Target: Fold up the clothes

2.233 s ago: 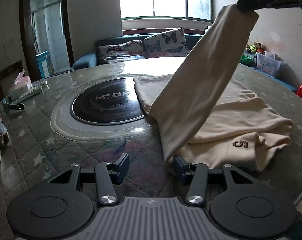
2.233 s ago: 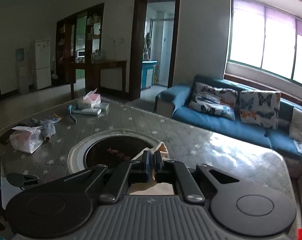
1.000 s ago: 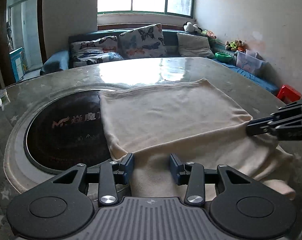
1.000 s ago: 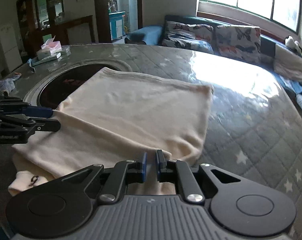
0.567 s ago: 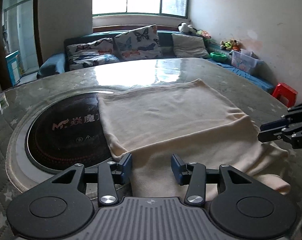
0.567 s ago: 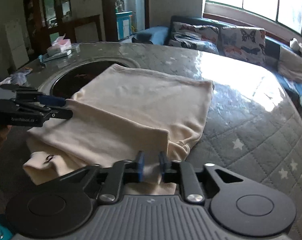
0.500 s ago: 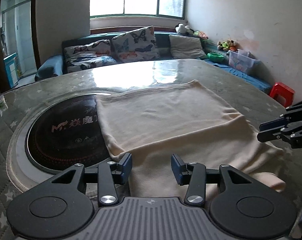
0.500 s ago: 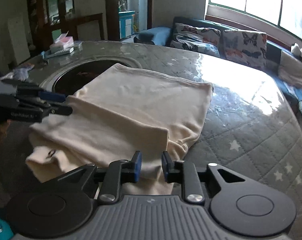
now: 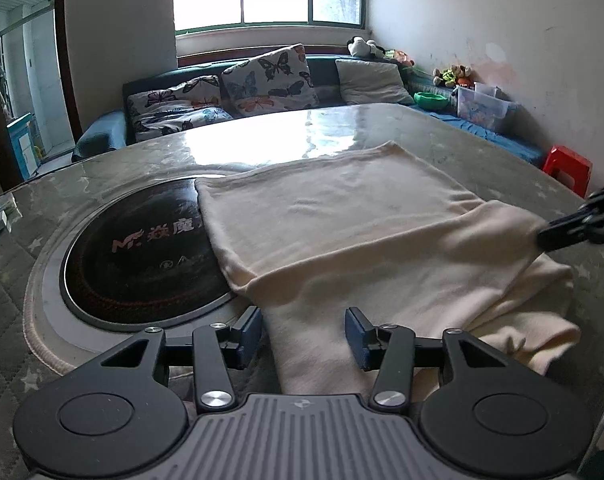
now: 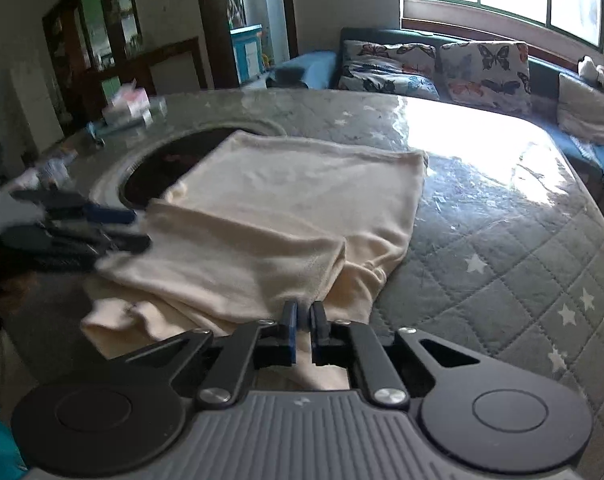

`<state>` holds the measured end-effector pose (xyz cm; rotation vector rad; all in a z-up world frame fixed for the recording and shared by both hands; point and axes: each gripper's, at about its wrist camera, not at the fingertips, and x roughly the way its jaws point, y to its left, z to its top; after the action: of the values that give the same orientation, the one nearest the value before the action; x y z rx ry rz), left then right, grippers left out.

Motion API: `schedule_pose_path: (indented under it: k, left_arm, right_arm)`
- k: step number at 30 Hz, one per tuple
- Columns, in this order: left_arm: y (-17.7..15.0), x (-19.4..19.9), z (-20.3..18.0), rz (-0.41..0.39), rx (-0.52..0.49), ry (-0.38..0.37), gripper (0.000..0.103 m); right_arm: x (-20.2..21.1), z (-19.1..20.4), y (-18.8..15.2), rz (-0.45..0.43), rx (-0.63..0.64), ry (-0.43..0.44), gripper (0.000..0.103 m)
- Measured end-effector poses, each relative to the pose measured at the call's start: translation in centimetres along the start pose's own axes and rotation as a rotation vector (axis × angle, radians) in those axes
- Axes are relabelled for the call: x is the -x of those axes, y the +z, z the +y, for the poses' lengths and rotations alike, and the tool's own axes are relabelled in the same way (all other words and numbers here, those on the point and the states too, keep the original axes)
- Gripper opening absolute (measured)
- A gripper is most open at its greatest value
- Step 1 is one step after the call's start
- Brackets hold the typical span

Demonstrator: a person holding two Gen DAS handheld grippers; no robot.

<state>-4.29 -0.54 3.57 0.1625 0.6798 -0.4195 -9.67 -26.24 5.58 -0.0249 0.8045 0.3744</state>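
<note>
A cream garment (image 9: 342, 224) lies partly folded on the round table, with a folded-over layer across its near part; it also shows in the right wrist view (image 10: 285, 216). My left gripper (image 9: 302, 330) is open, its blue pads either side of the garment's near edge, holding nothing. In the right wrist view it appears blurred at the left (image 10: 113, 228). My right gripper (image 10: 302, 332) has its jaws nearly closed on the corner of the folded layer; the left wrist view shows it (image 9: 582, 228) at that corner on the right.
A dark round hob (image 9: 141, 248) is set in the table (image 10: 502, 248) under the garment's left edge. Tissue box and small items (image 10: 125, 112) lie at the table's far left. A sofa with butterfly cushions (image 9: 261, 80) stands beyond. A red stool (image 9: 568, 168) stands at right.
The right gripper laid the lifted layer down, opened slightly and drew back, then closed again on that layer's corner. The left gripper stayed open at the near edge.
</note>
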Motion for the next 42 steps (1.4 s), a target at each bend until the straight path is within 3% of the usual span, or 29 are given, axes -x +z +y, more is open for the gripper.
schedule_pose_path:
  k: [3, 7, 13, 16, 22, 24, 29, 37, 42]
  left_arm:
    - [-0.1, 0.0, 0.2, 0.002, -0.005, -0.006, 0.051]
    - [0.3, 0.5, 0.0, -0.006, -0.022, -0.007, 0.051]
    - [0.9, 2.1, -1.7, -0.044, -0.063, -0.107, 0.051]
    - [0.7, 2.1, -3.6, -0.043, -0.114, -0.163, 0.051]
    - [0.0, 1.1, -6.1, -0.021, -0.222, -0.195, 0.05]
    - [-0.3, 0.8, -6.3, -0.012, -0.238, -0.192, 0.045]
    - [-0.6, 0.7, -6.2, -0.014, -0.243, -0.175, 0.006]
    - [-1.3, 2.5, -4.9, -0.024, -0.22, -0.173, 0.001]
    - [-1.3, 2.6, -4.3, 0.009, -0.183, -0.193, 0.008]
  right_arm:
    - [0.2, -0.3, -0.3, 0.02, -0.021, 0.009, 0.006]
    - [-0.5, -0.8, -0.7, 0.029, -0.023, -0.029, 0.014]
    - [0.2, -0.4, 0.9, -0.042, 0.02, -0.044, 0.015]
    - [-1.1, 0.1, 1.5, -0.04, 0.034, -0.026, 0.015]
    - [-2.8, 0.8, 1.5, -0.011, 0.062, -0.004, 0.015]
    - [-2.9, 0.8, 1.3, 0.0, 0.068, -0.003, 0.015]
    - [-3.1, 0.9, 1.1, 0.012, 0.074, -0.008, 0.018]
    - [-3.1, 1.0, 0.6, 0.02, 0.092, -0.023, 0.03]
    - [-2.5, 1.9, 0.6, -0.006, 0.137, -0.031, 0.032]
